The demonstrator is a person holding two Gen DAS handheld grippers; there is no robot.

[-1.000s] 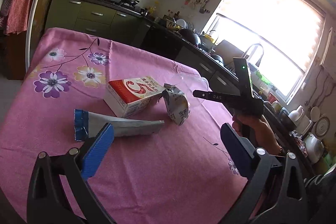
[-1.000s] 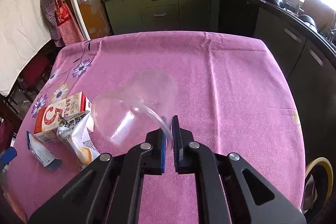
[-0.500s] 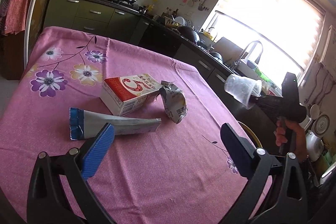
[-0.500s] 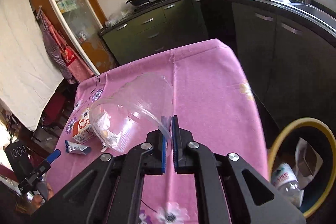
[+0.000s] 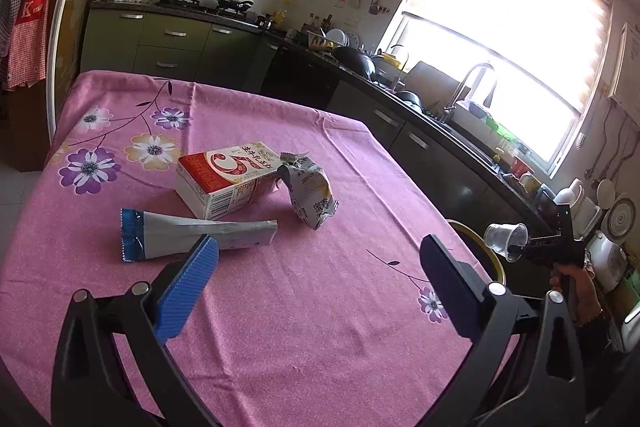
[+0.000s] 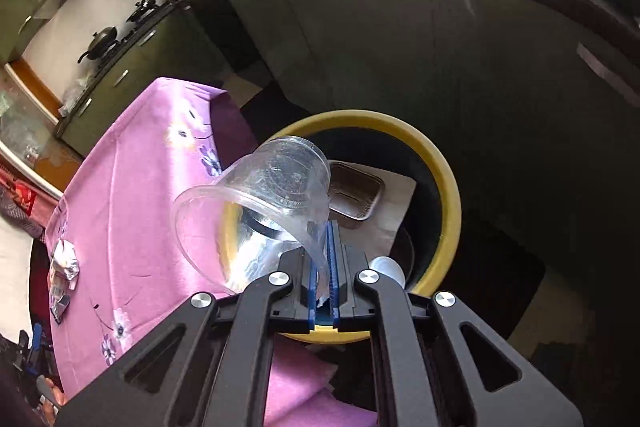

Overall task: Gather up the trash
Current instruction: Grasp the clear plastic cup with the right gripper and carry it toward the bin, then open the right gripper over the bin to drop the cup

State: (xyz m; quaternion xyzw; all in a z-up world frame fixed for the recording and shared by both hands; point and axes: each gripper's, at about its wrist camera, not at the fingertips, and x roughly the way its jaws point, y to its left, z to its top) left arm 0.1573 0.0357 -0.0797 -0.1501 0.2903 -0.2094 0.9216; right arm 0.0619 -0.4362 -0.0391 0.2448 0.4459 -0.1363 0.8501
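Clear plastic cup (image 6: pixel 260 203): one, pinched by its rim wall between the blue pads of the right gripper (image 6: pixel 324 267); it is held tilted, mouth toward 8 o'clock, directly above the yellow-rimmed bin (image 6: pixel 448 187). In the left wrist view the same cup (image 5: pixel 506 237) is seen at 3 o'clock, past the table's edge.

Right gripper: clamped tight on the cup's wall, pads nearly meeting; it is seen from outside in the left wrist view (image 5: pixel 520 250).

Yellow-rimmed bin: one, set on the floor beside the table; a brown tray (image 6: pixel 356 197) and other pale refuse are seen inside.

Left gripper (image 5: pixel 316 283): spread wide with nothing between its fingers, held above the near part of the table.

Table trash: three pieces are counted on the pink flowered tablecloth (image 5: pixel 320 327). One red-and-white carton (image 5: pixel 224 179) is laid on its side at 11 o'clock from the left gripper; one crumpled foil packet (image 5: pixel 312 193) is touching the carton's right end; one flattened silver wrapper with a blue end (image 5: pixel 188 233) is just in front of the carton.
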